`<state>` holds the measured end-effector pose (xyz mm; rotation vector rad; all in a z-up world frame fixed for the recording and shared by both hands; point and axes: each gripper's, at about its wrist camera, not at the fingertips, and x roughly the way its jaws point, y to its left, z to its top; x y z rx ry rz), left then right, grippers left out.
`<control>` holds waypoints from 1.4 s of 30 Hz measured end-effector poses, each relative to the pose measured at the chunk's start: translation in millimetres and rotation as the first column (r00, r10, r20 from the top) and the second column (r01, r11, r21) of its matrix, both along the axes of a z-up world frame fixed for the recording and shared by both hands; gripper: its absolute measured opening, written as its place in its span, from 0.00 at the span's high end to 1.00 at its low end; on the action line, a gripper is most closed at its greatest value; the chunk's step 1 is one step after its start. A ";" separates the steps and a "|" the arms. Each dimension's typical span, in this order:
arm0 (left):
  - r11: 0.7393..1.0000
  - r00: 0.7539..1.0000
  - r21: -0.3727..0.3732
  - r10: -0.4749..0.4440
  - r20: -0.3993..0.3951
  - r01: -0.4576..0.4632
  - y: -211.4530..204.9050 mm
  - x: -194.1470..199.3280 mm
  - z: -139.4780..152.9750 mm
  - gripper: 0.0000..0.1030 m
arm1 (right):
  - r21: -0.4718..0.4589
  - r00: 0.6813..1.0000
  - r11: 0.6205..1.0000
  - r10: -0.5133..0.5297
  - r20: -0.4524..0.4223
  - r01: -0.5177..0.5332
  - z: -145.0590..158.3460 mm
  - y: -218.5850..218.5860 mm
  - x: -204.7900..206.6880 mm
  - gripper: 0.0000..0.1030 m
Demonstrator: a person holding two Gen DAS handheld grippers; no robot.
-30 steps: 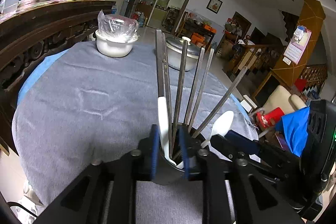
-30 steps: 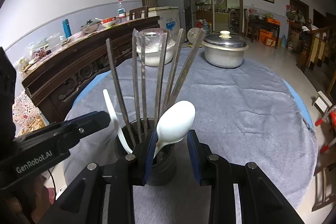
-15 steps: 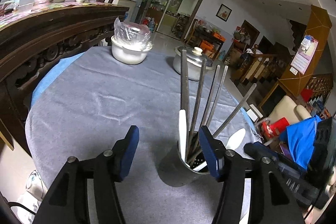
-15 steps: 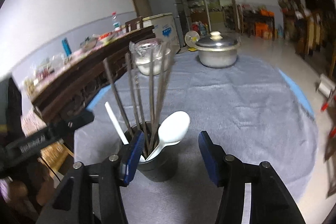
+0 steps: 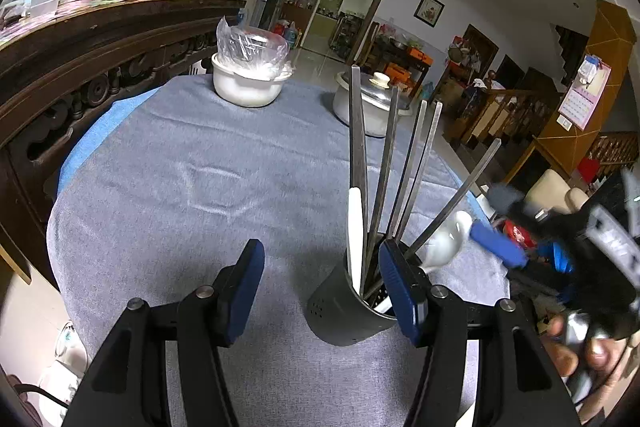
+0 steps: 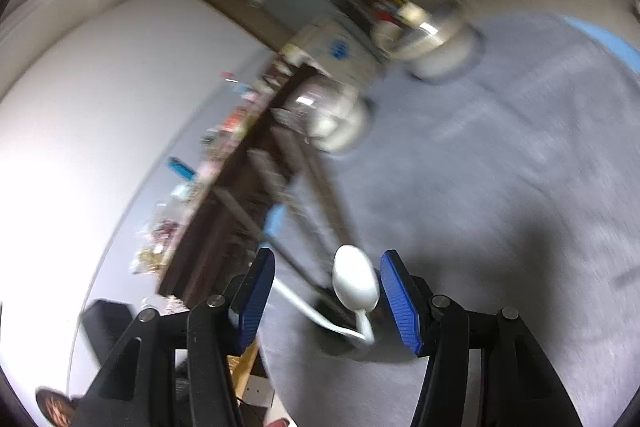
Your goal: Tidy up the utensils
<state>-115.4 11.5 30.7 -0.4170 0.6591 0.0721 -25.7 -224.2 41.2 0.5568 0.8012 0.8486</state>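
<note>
Matt grey woven cloth over the round table, faintly creased. Dull dark holder, plastic or coated metal, cannot tell which, pierced with small holes. Brushed grey metal chopsticks, flat and satin. Glossy white spoon, ceramic or plastic by its look. Ribbed blue rubbery pads on matt black plastic fingers of the left gripper. Crinkled clear plastic film over a smooth white bowl. Polished metal pot. Carved, varnished dark wood sideboard
</note>
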 end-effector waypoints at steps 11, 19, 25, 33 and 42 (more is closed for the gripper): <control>0.999 1.000 0.026 -0.019 -0.012 0.019 -8.2 0.0 0.7 0.41 | -0.024 0.999 0.999 -0.042 -0.020 0.042 -5.2 -10.8 -1.2 0.42; 0.999 0.999 0.043 -0.019 -0.040 0.020 -7.6 4.0 -1.1 0.35 | -0.054 0.997 0.996 -0.070 0.016 0.071 1.9 -26.6 -16.3 0.42; 0.996 0.997 0.089 -0.018 -0.073 0.025 -13.6 5.2 -3.2 0.32 | -0.234 0.990 0.971 -0.017 0.141 0.050 17.4 -25.6 -49.1 0.39; 0.992 0.995 0.127 -0.007 -0.103 0.020 -19.5 4.7 0.5 0.31 | -0.400 0.968 0.915 0.045 0.245 0.059 22.9 -10.2 -81.1 0.30; 0.983 0.995 0.184 -0.009 -0.101 0.028 -27.2 -2.1 7.6 0.17 | -0.466 0.960 0.873 -0.009 0.280 0.144 21.4 -10.8 -90.3 0.21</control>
